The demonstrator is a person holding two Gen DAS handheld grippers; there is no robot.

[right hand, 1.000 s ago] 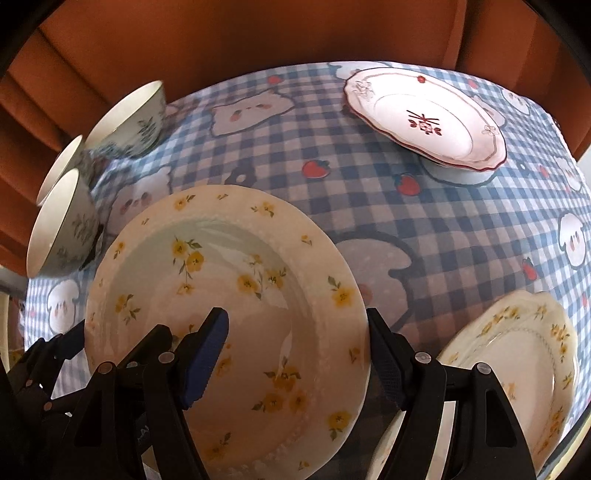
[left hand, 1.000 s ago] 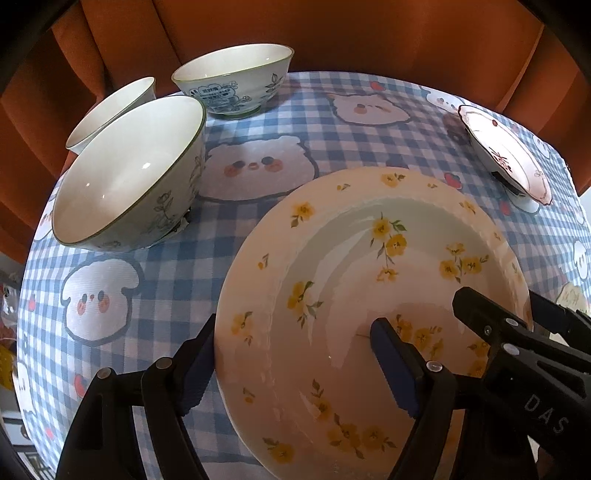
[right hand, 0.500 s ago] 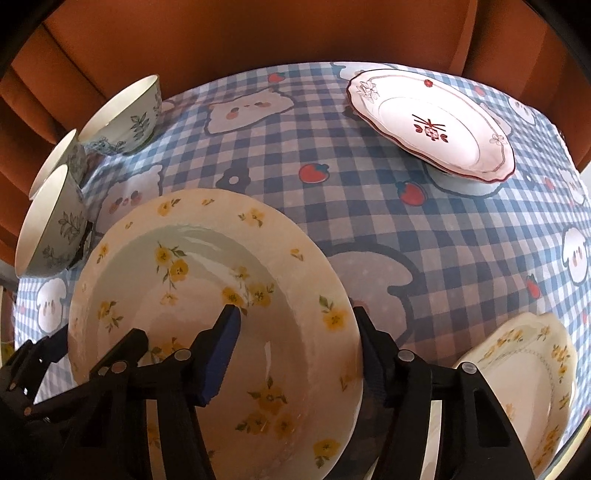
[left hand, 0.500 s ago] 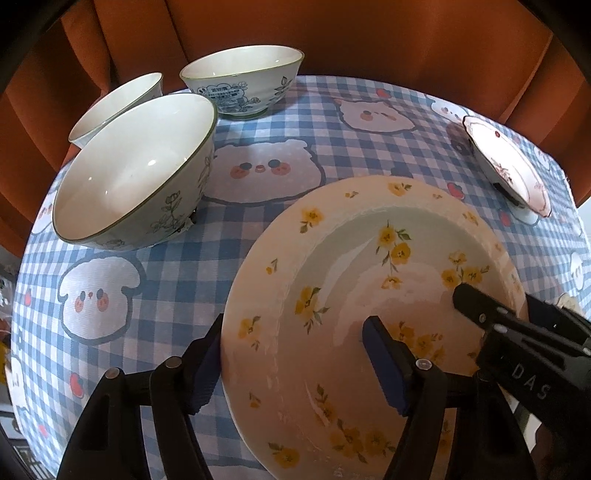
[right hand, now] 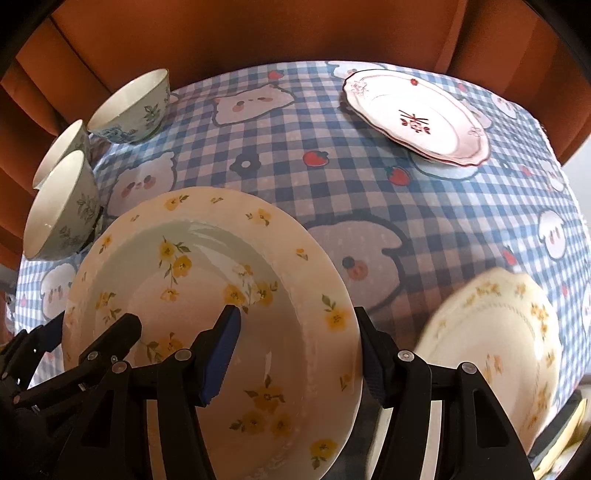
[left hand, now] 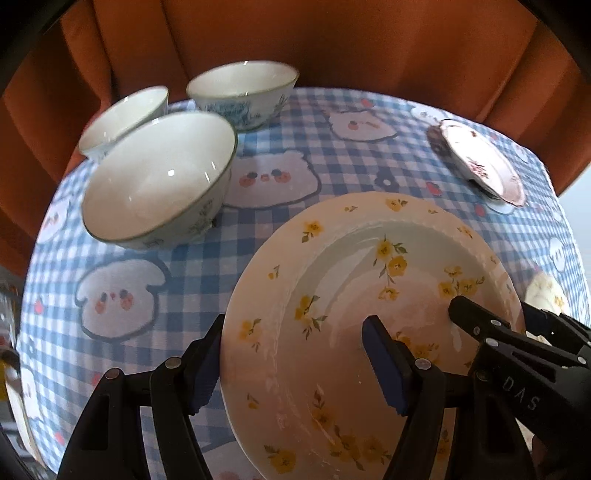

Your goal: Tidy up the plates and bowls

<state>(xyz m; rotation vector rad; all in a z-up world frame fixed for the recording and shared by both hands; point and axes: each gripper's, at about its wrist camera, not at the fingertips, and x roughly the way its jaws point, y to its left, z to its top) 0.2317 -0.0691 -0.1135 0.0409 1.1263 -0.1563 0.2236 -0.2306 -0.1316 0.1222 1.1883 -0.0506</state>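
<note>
Straddling the rims of the yellow-flowered deep plate [left hand: 369,317], both of my grippers have a finger on each side of its edge. My left gripper [left hand: 295,365] takes the plate's left rim, one blue pad [left hand: 205,369] outside against the edge and the other inside the well, though I cannot tell whether the pads are actually pressing. My right gripper [right hand: 295,350] does the same on the opposite rim, one pad [right hand: 221,350] over the flowered inner face and one beyond the outer edge; whether it is clamped I cannot tell either. The plate sits over the blue checked tablecloth [right hand: 295,177], tilted in the right view. Beyond its left side stand three white bowls with green rims, the nearest bowl [left hand: 159,181] close to the plate, the other two behind it near the table's far edge. Across the cloth at the far right lies a pink-edged plate with a red motif [right hand: 413,118]. Another yellow-flowered plate [right hand: 495,343] sits near the right edge, just beside my right gripper. An orange curtain [right hand: 295,33] hangs behind the table.
</note>
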